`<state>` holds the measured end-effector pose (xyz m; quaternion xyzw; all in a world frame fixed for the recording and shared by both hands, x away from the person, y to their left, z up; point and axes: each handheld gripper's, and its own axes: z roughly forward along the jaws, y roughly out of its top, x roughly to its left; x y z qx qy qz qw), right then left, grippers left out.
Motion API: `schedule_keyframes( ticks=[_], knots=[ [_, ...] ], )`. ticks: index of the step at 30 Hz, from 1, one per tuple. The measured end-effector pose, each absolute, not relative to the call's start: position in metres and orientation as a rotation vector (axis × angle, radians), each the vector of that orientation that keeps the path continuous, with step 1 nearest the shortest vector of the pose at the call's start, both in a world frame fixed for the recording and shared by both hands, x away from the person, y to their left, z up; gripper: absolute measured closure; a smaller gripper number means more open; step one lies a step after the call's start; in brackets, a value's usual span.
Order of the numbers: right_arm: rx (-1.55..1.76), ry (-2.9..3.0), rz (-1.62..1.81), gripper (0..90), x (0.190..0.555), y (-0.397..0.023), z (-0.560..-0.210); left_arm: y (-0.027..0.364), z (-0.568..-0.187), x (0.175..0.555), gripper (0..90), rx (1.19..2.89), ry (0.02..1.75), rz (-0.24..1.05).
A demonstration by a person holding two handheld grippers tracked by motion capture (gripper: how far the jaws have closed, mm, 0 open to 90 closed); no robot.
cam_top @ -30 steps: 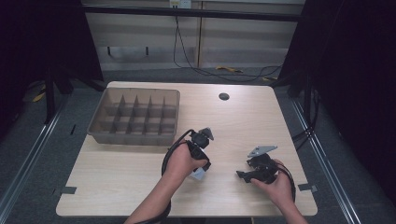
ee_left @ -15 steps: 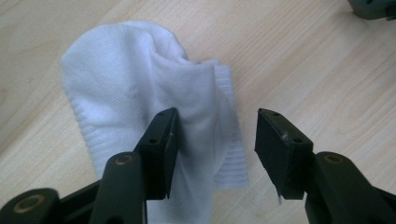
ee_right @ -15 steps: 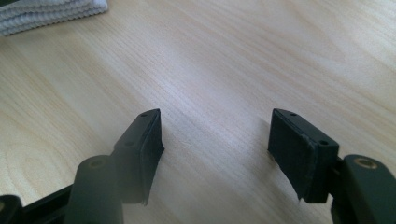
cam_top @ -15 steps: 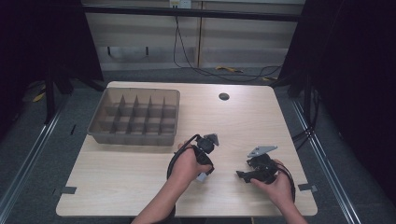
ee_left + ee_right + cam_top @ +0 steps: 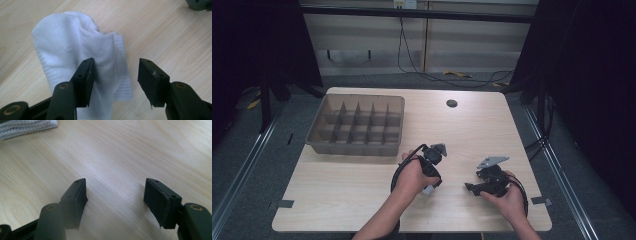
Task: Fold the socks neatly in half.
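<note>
left tool standing apart astride white ribbed cotton sock, lying mid-frame on pale wooden worktop | right tool gaping, holding nothing | risk: closing jaws are pinching 1 layer, sock unfolding

White ribbed sock, black fingers, pale wood-grain table

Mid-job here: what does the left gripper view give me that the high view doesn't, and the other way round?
Left gripper view: the folded cuff of the white sock sits between the jaws of the left gripper, which have just been opening. One jaw touches it and the other stands clear. High view: the divided tray and the right gripper. Shared: sock and wooden table.
</note>
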<state>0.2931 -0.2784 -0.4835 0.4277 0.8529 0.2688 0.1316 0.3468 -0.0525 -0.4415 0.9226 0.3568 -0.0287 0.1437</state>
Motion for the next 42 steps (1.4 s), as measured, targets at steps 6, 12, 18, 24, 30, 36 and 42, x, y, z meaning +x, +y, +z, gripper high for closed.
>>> schedule_keyframes(
  ticks=[6, 12, 18, 24, 30, 36, 42],
  knots=[
    [1.236, 2.477, 0.784, 34.4, 0.293, -0.279, -0.484, -0.042, -0.429, 0.349, 43.1, 2.615, 1.062, -0.083],
    [1.242, 2.479, 0.778, 34.4, 0.294, -0.278, -0.483, -0.034, -0.429, 0.353, 40.0, 2.591, 1.104, -0.090],
    [1.240, 2.480, 0.779, 34.4, 0.294, -0.278, -0.483, -0.048, -0.446, 0.348, 37.3, 2.606, 1.085, -0.125],
    [1.242, 2.480, 0.774, 34.2, 0.294, -0.277, -0.483, -0.057, -0.447, 0.342, 34.5, 2.629, 1.084, -0.089],
    [1.240, 2.482, 0.774, 34.0, 0.294, -0.277, -0.483, -0.057, -0.445, 0.342, 37.4, 2.639, 1.075, -0.057],
    [1.234, 2.482, 0.775, 34.0, 0.294, -0.277, -0.483, -0.055, -0.433, 0.342, 37.5, 2.605, 1.070, -0.084],
    [1.240, 2.482, 0.774, 33.8, 0.294, -0.276, -0.483, -0.057, -0.447, 0.340, 38.9, 2.635, 1.077, -0.113]
  ],
)
